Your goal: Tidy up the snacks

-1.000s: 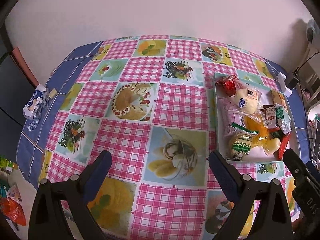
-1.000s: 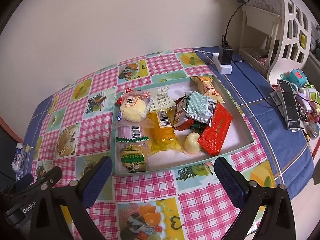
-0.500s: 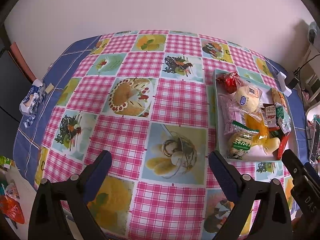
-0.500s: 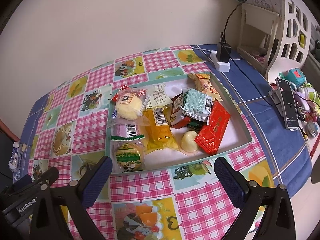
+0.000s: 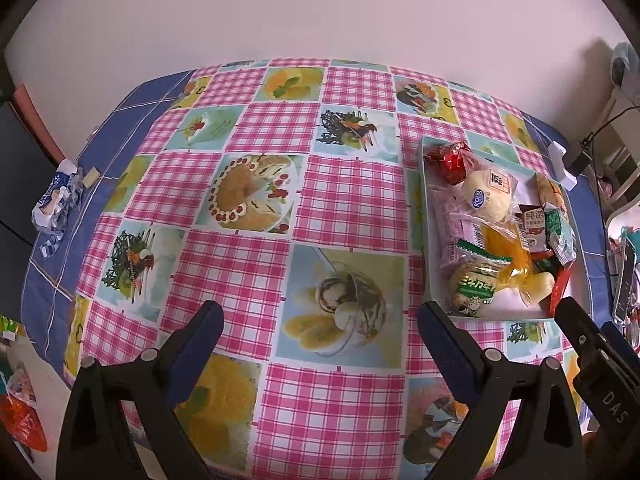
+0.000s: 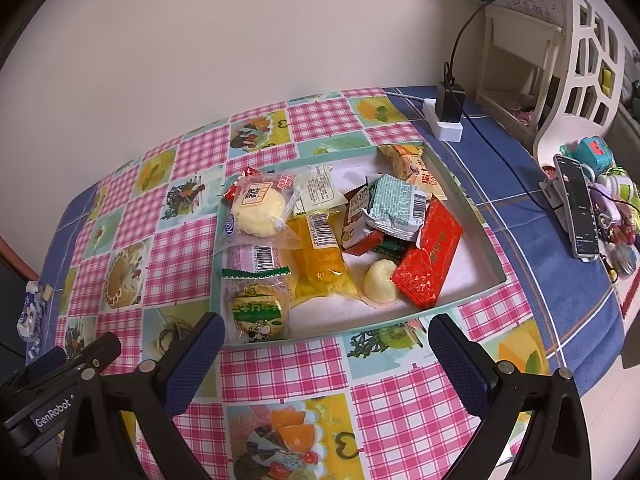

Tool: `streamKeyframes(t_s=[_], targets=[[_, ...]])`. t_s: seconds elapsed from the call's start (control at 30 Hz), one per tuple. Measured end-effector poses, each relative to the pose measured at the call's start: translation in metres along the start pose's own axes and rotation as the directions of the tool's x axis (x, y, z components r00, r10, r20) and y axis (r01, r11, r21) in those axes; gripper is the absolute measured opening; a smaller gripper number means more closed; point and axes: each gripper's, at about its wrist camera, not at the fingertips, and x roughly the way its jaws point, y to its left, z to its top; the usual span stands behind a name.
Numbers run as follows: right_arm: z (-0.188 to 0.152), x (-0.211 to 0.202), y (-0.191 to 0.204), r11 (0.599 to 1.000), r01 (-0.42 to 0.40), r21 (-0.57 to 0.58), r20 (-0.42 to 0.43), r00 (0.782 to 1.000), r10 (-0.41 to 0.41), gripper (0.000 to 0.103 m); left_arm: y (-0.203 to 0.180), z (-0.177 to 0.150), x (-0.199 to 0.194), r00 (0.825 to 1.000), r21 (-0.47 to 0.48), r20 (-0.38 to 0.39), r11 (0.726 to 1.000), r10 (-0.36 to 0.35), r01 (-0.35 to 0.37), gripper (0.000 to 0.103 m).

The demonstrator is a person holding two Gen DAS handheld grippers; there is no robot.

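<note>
A shallow teal-rimmed white tray (image 6: 472,208) sits on the chequered tablecloth and holds several wrapped snacks: a green-labelled round cake (image 6: 258,312), a yellow bun (image 6: 256,210), an orange jelly pack (image 6: 320,264), a red packet (image 6: 430,264), a pale green packet (image 6: 394,204). The tray also shows in the left wrist view (image 5: 426,240) at the right. My right gripper (image 6: 324,340) is open and empty, just in front of the tray. My left gripper (image 5: 320,324) is open and empty over bare cloth, left of the tray.
A white power strip with a black charger (image 6: 448,116) lies behind the tray. A phone on a stand (image 6: 576,208) and small toys stand at the right edge. A crumpled blue-white wrapper (image 5: 56,200) lies at the table's left edge. A wall runs along the back.
Both grippers have pulled back and risen slightly, so the table and tray sit a little lower and farther in view. The snacks have not moved. Both grippers stay open.
</note>
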Motion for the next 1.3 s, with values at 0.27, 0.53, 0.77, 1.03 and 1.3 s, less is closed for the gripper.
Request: streamKeyframes(t_s=[0.27, 0.53, 0.77, 1.03, 1.3], targets=[[0.0004, -0.0005, 0.0008, 1.0, 0.001, -0.004, 0.003, 1.0, -0.001, 0.103, 0.0001, 0.0, 0.0, 1.0, -0.001, 0.0, 1.0, 0.0, 0.0, 0.098], [0.0009, -0.002, 0.0004, 1.0, 0.0, -0.006, 0.005, 1.0, 0.0, 0.103, 0.0018, -0.0004, 0.0003, 1.0, -0.005, -0.002, 1.0, 0.002, -0.002, 0.098], [0.0014, -0.002, 0.0, 1.0, 0.003, -0.007, 0.003, 1.0, -0.003, 0.103, 0.0033, -0.0008, 0.002, 1.0, -0.018, -0.01, 1.0, 0.006, -0.006, 0.098], [0.001, -0.002, -0.0001, 1.0, 0.003, -0.007, 0.003, 1.0, -0.002, 0.103, 0.0033, -0.0001, 0.002, 1.0, -0.022, -0.013, 1.0, 0.007, -0.008, 0.098], [0.0008, -0.0021, -0.0005, 1.0, 0.003, -0.007, 0.004, 1.0, -0.003, 0.103, 0.0052, -0.0002, 0.0039, 1.0, -0.039, -0.026, 0.999, 0.005, -0.006, 0.098]])
